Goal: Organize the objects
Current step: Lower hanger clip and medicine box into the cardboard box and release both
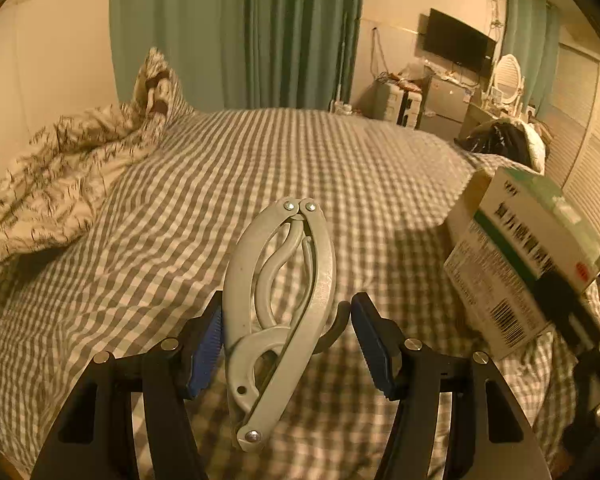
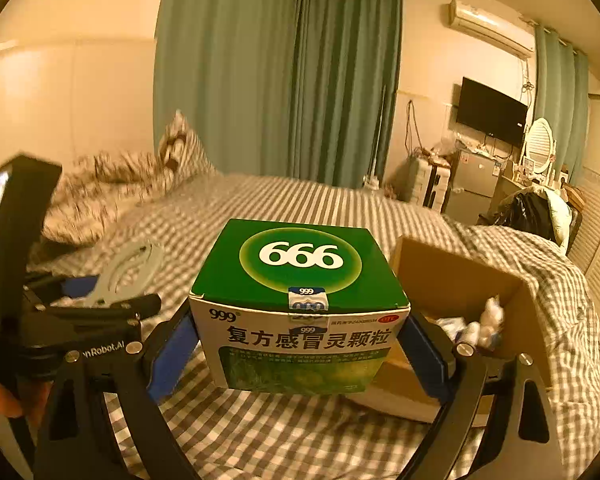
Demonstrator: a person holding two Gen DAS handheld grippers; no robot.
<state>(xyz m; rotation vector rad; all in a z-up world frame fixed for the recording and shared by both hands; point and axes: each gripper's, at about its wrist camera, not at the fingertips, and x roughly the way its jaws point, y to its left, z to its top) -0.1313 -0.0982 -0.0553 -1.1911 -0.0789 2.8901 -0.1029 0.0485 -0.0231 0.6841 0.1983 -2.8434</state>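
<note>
The left gripper (image 1: 286, 332) gaped around a grey fish-lip gripper tool (image 1: 278, 312), unclamped, long axis toward 12 o'clock. The right gripper (image 2: 300, 344) clamped the green medicine box (image 2: 300, 304) above the gingham bed (image 2: 260, 432); a cardboard box (image 2: 460, 280) sat at 3 o'clock.

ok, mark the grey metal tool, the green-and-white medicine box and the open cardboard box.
grey metal tool (image 1: 278, 308): left wrist view, mid-body.
green-and-white medicine box (image 2: 300, 264): right wrist view, green top face.
open cardboard box (image 2: 452, 276): right wrist view, inner back wall.
</note>
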